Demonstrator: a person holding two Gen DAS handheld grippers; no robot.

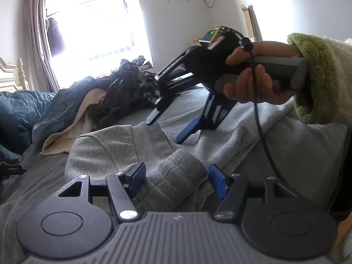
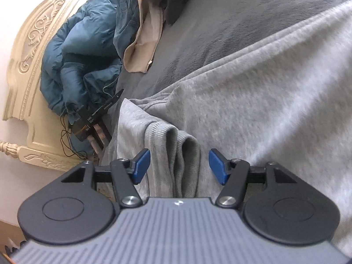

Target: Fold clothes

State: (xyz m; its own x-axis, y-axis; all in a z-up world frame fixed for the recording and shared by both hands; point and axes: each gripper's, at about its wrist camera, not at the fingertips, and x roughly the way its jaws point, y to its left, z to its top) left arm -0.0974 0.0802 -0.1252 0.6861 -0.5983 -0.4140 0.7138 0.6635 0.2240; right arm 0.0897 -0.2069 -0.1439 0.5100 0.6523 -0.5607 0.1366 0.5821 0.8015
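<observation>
Grey-covered bed [image 2: 220, 33], grey sweatshirt [image 2: 264, 101], heaped clothes [image 1: 92, 101], blue duvet [image 2: 77, 50]

Sweatshirt [image 1: 136, 145] on bed [image 2: 220, 44]; clothes pile [image 1: 92, 101] behind it, near headboard [image 2: 28, 50]

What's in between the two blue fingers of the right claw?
A ribbed cuff of the grey sweatshirt lies bunched between the open right claw's fingers, seen in the right wrist view.

Carved cream headboard [image 2: 28, 44], bright curtained window [image 1: 94, 33], black device with cables [image 2: 92, 118]
</observation>
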